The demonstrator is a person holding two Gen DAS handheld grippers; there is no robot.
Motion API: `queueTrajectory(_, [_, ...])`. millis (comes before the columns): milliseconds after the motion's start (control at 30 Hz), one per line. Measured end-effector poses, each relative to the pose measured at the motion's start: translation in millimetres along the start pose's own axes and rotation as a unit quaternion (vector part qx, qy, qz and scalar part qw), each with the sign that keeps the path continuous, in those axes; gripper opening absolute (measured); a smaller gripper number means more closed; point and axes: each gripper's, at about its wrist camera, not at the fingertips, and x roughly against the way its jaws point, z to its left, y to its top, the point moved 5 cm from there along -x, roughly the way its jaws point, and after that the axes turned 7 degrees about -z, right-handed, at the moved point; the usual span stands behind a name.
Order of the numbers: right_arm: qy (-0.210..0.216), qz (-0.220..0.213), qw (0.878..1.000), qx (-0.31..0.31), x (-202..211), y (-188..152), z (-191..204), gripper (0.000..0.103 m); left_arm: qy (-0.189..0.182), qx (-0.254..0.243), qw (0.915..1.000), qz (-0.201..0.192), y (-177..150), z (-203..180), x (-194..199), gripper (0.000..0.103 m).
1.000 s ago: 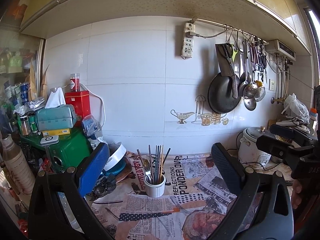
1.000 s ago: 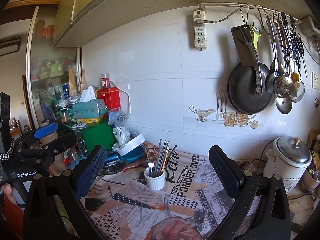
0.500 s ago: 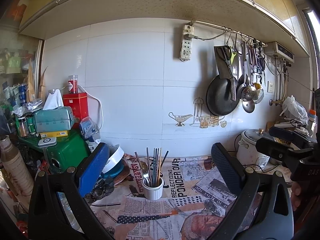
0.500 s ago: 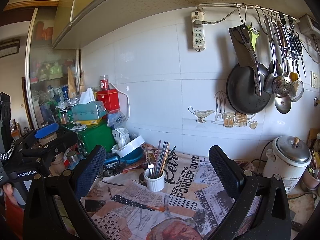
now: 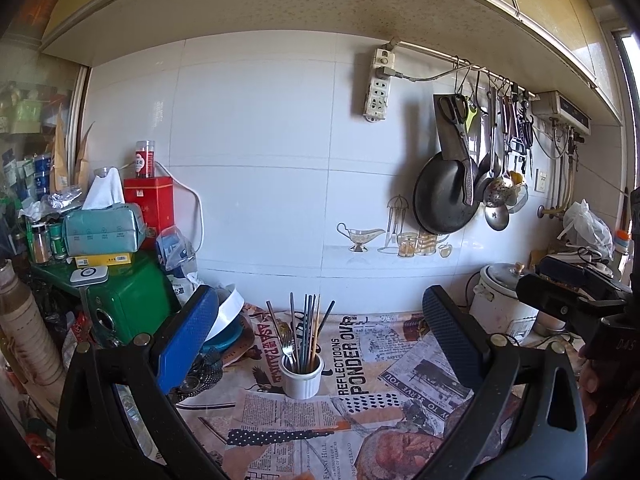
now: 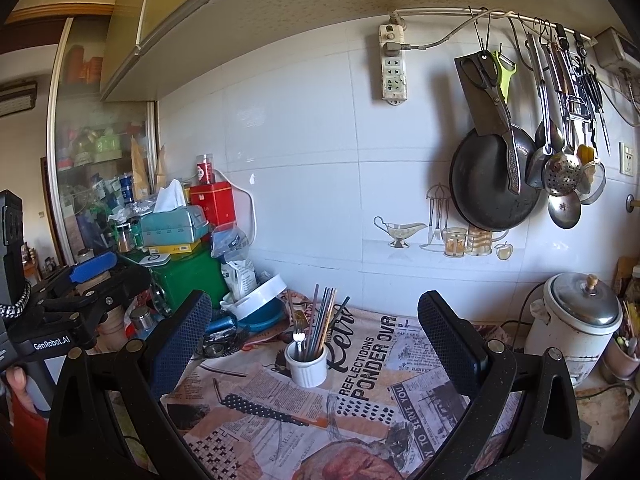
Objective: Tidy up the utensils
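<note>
The left claw hangs with its jaws spread wide and nothing between them — the right claw likewise, gaping and empty. Ahead of both, framed between the fingers, a white ribbed cup stands upright on the table's newspaper-print cloth, holding chopsticks and a fork that lean slightly. Beyond the cup to the left sits a tilted white and blue bowl stack; far right, a white pot with a metal lid — above it, pans and ladles on the wall.
</note>
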Motion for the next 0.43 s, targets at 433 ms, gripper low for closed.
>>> queueTrajectory(433, [-0.008, 0.005, 1.000, -0.001, -16.5, -0.5, 0.7, 0.102, -0.012, -0.003, 0.9999, 0.003, -3.4, 4.8, -13.3, 0.102])
